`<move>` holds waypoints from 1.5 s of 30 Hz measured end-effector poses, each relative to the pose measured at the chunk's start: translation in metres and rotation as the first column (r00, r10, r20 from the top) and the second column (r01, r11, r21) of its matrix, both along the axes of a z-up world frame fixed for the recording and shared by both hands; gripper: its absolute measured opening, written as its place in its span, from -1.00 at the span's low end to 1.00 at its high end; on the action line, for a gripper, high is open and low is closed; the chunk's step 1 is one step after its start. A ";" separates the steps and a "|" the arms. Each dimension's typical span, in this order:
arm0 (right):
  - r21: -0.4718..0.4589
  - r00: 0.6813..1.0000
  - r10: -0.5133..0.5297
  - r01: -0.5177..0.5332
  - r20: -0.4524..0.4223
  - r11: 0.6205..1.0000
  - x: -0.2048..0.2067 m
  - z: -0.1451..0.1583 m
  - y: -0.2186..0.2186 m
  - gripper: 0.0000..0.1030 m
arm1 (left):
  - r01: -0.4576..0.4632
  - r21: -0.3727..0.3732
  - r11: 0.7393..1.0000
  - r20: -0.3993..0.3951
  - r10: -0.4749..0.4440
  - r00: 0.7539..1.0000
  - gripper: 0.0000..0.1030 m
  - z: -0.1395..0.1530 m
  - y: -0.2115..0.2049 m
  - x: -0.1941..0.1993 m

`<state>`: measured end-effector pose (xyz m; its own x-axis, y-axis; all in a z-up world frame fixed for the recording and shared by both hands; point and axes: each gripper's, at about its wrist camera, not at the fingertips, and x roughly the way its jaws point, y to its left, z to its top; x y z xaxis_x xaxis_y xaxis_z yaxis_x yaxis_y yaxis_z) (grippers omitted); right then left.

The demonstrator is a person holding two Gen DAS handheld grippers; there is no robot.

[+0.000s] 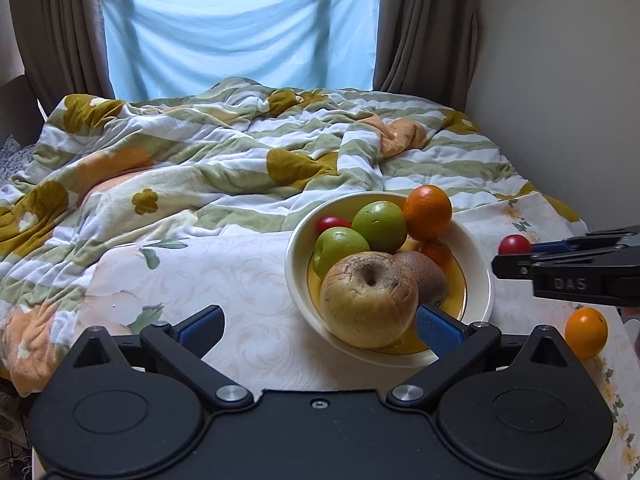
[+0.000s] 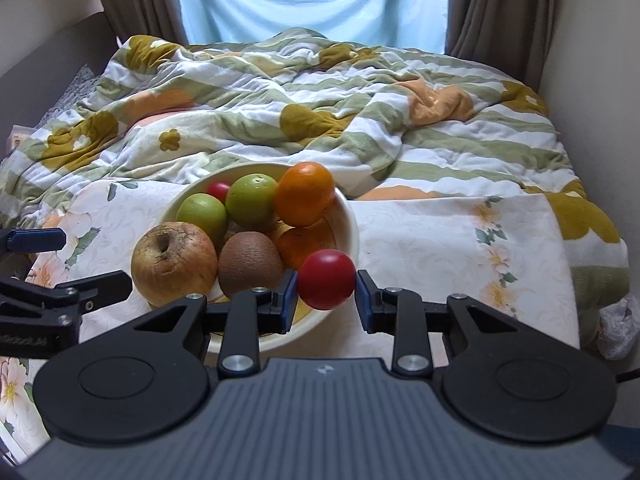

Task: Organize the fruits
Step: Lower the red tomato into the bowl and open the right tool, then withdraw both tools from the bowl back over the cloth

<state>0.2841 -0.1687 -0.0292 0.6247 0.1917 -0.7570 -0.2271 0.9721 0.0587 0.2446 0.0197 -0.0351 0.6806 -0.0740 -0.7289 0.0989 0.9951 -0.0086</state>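
Note:
A cream bowl [image 1: 478, 280] on a floral cloth holds a wrinkled yellow apple [image 1: 368, 300], two green apples [image 1: 380, 220], a kiwi [image 1: 428, 274], oranges [image 1: 427, 212] and a small red fruit [image 1: 331, 223]. My left gripper [image 1: 320, 326] is open, its right finger beside the yellow apple over the bowl. My right gripper [image 2: 326, 294] is shut on a red tomato-like fruit [image 2: 327, 279], held just right of the bowl [image 2: 352, 224]. That fruit also shows in the left wrist view [image 1: 515, 245]. A loose orange [image 1: 586, 332] lies on the cloth at the right.
A rumpled striped floral blanket [image 1: 220, 160] covers the bed behind the cloth. A wall [image 1: 560, 80] stands close on the right. Curtains and a blue-covered window [image 1: 240, 32] are at the back. A white plastic bag [image 2: 620, 328] lies at the cloth's right edge.

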 end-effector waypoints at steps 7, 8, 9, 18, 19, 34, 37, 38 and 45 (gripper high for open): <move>-0.026 0.997 0.081 -0.081 -0.002 0.996 0.012 -0.021 0.017 -0.11 | -0.048 0.021 0.999 0.001 0.048 0.999 1.00 -0.001 0.015 -0.016; -0.034 0.995 0.097 -0.097 -0.002 0.995 0.014 -0.024 0.020 -0.11 | -0.056 0.024 0.998 0.002 0.056 0.998 1.00 -0.001 0.017 -0.019; -0.042 0.994 0.110 -0.110 -0.004 0.993 0.015 -0.027 0.022 -0.11 | -0.063 0.026 0.998 0.003 0.063 0.998 1.00 -0.002 0.019 -0.021; -0.065 0.986 0.168 -0.168 -0.004 0.984 0.017 -0.041 0.026 -0.06 | -0.109 0.016 0.994 -0.011 0.109 0.994 1.00 -0.007 0.027 -0.033; -0.063 0.986 0.169 -0.169 0.000 0.984 0.016 -0.041 0.026 0.00 | -0.111 0.017 0.994 -0.011 0.111 0.994 1.00 -0.006 0.026 -0.033; -0.090 0.983 0.159 -0.151 0.087 0.984 -0.018 -0.016 0.015 1.00 | -0.104 0.021 0.994 0.027 0.104 0.994 1.00 0.013 0.011 -0.058; -0.089 0.983 0.155 -0.146 0.100 0.985 -0.029 -0.009 0.011 1.00 | -0.105 0.022 0.994 0.040 0.104 0.994 1.00 0.019 0.007 -0.066; -0.089 0.983 0.152 -0.143 0.104 0.986 -0.033 -0.006 0.010 1.00 | -0.106 0.021 0.994 0.044 0.105 0.993 1.00 0.021 0.006 -0.070; -0.074 0.984 0.127 -0.118 0.126 0.990 -0.062 0.015 -0.005 1.00 | -0.116 0.013 0.993 0.069 0.115 0.991 1.00 0.036 -0.004 -0.091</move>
<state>0.2225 -0.1738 -0.0143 0.6937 0.2249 -0.6843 -0.3461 0.9372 -0.0429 0.1537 0.0159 0.0010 0.7319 0.0198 -0.6811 -0.0171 0.9998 0.0107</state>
